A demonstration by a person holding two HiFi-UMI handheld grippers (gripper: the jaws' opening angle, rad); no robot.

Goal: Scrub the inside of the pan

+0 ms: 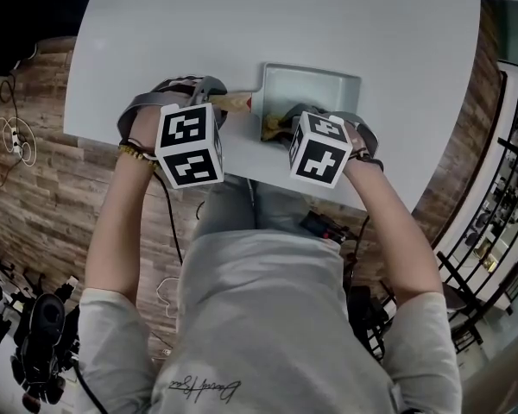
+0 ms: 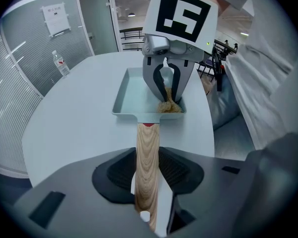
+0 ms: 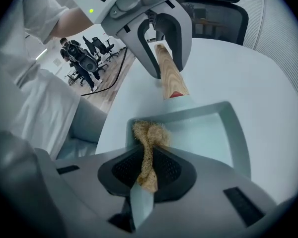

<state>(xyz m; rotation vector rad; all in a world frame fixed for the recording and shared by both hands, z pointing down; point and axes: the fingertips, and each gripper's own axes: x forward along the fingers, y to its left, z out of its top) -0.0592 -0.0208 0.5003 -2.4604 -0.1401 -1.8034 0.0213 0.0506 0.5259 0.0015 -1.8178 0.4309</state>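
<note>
Both pairs of jaws are closed on something. On the left, the left gripper clamps the wooden handle of the pale rectangular pan. The pan lies flat on the white table, close to the edge nearest the person. On the right, the right gripper pinches a tan fibre scrubber, with its wad pressed into the pan's corner by the handle wall. My worry is that only a thin twist sits between the pads. A hard stroke could drag it free or swing the pan round.
</note>
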